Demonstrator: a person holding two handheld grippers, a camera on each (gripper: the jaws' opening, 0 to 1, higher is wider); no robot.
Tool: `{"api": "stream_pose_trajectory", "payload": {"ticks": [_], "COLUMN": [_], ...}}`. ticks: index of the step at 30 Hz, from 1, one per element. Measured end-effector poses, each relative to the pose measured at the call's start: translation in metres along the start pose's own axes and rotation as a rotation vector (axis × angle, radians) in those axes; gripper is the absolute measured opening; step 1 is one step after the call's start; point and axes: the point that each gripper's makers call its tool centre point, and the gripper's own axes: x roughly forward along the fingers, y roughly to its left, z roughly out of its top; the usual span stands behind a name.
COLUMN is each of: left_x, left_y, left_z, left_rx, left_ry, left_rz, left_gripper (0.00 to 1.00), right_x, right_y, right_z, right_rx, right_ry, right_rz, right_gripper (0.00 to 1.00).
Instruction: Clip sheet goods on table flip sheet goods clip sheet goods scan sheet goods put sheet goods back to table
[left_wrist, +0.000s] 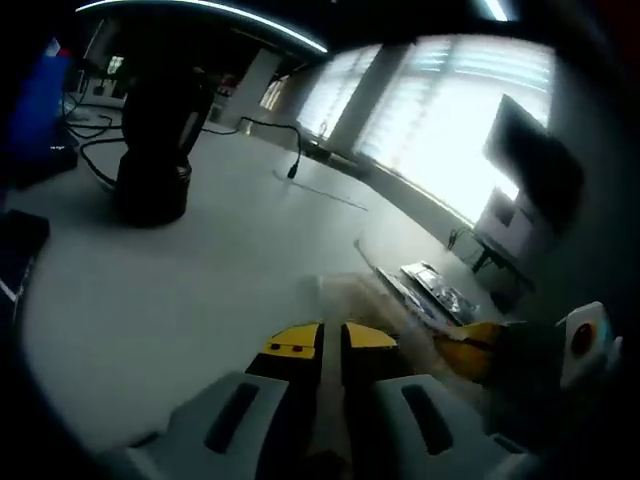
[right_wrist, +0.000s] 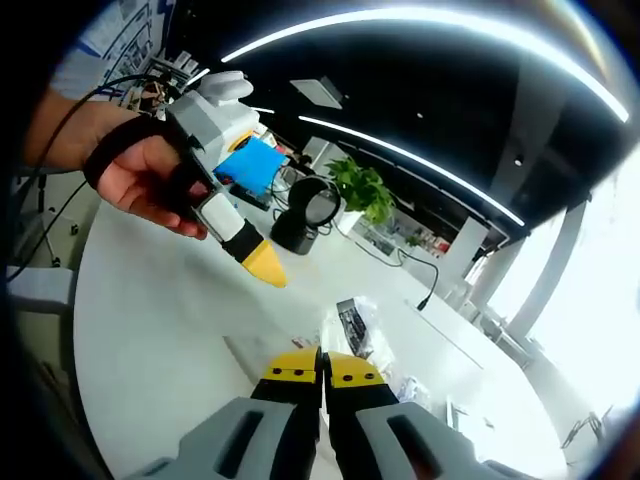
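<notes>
Yellow-tipped right tool (right_wrist: 323, 368) closed, sheet goods (right_wrist: 356, 328) just beyond, left tool (left_wrist: 331, 340) closed.

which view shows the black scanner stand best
The left gripper view: the black scanner stand is large and near on the white table, though dark. In the right gripper view the stand is small and far, beside a green plant.
</notes>
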Motion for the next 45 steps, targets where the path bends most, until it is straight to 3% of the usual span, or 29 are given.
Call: {"api": "stream_pose_trajectory", "payload": {"ticks": [6,8,11,19,38,45], "left_x": [-0.004,-0.005,-0.005,-0.002,-0.009,-0.010], "left_y": [0.001,0.004,0.005,0.016,0.019,0.017], "left_z": [0.002,0.001,-0.002,-0.014,0.002,0.003], "left_rx": [0.088,0.161,0.206,0.209,0.276,0.310], "left_ry": [-0.036,-0.045,-0.055,-0.053,-0.159,-0.171], "left_rz": [0.026,0.050,0.067,0.078,0.106,0.114], "left_gripper": [0.02,0.03,0.04,0.05,0.08,0.08], "right_x": [0.000,0.000,-0.001,-0.008,-0.024,-0.030], "right_y": [0.000,-0.001,-0.001,-0.014,-0.040,-0.057], "right_z": [0.000,0.000,0.001,0.010,0.027,0.034], "right_rx": [-0.002,-0.003,-0.009,-0.006,0.046,0.090], "right_ry": [-0.004,-0.006,-0.009,-0.038,-0.102,-0.134], "right_rz": [-0.003,-0.005,-0.009,-0.040,-0.092,-0.127], "right_gripper": [0.00,0.00,0.00,0.00,0.00,0.00]}}
